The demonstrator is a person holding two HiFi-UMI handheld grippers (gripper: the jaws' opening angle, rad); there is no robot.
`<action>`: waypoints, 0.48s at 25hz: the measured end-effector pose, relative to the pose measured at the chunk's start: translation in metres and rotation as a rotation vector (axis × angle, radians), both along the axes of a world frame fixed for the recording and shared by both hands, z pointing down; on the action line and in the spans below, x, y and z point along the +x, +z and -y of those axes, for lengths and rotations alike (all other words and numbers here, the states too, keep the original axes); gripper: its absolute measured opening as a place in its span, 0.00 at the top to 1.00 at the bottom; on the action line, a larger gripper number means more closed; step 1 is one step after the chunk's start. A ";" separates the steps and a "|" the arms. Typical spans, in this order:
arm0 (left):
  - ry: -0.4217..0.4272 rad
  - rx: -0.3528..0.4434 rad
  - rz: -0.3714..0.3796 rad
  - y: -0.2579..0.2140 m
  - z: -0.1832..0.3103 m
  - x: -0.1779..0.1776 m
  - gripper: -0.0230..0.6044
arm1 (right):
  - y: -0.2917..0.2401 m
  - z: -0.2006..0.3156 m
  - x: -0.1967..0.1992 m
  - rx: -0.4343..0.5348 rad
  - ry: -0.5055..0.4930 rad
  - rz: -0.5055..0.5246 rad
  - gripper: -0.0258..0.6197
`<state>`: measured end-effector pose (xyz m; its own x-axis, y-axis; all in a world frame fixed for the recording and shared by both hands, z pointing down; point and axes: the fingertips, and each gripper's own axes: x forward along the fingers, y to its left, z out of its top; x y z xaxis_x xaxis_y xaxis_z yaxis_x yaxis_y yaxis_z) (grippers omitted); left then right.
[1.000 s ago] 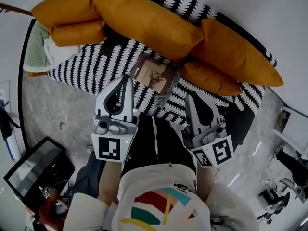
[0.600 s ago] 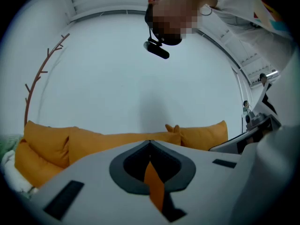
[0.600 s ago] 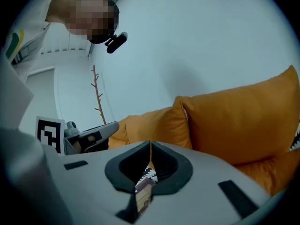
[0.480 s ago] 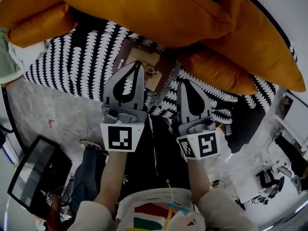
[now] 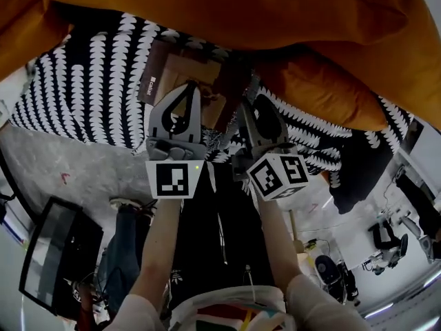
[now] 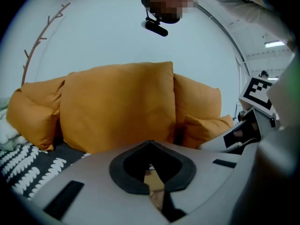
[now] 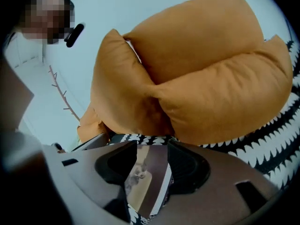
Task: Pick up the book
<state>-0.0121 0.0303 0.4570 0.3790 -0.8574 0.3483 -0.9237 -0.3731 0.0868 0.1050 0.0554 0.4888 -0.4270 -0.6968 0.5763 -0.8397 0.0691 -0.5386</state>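
Note:
A brown book [image 5: 173, 76] with a picture on its cover lies flat on the black-and-white patterned sofa seat [image 5: 89, 88]. My left gripper [image 5: 191, 87] hangs over the book's near edge, its jaws shut tip to tip. In the left gripper view [image 6: 150, 143] a strip of the book [image 6: 157, 187] shows through the slit below the tips. My right gripper [image 5: 246, 106] is at the book's right side, rolled over, and its jaws are opening. In the right gripper view [image 7: 151, 146] the book [image 7: 145, 172] shows in the gap; the pads do not press it.
Big orange cushions [image 5: 275, 12] crowd the sofa just behind and right of the book. A smaller orange cushion [image 5: 317, 95] lies close to the right gripper. A dark monitor [image 5: 55, 254] sits on the marble floor at the lower left, and a chair base [image 5: 337, 274] at the lower right.
Both grippers have sunk towards the sofa and now reach the book. The right gripper has rolled, and its jaws, shut before, now stand apart.

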 end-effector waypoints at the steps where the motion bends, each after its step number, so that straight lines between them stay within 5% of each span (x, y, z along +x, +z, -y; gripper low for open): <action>1: 0.009 -0.012 -0.010 0.008 0.000 0.004 0.97 | 0.008 0.000 0.002 -0.022 0.020 0.021 0.66; 12: 0.044 -0.136 0.035 0.061 -0.001 -0.003 0.97 | 0.079 -0.031 -0.012 -0.283 -0.028 0.203 0.65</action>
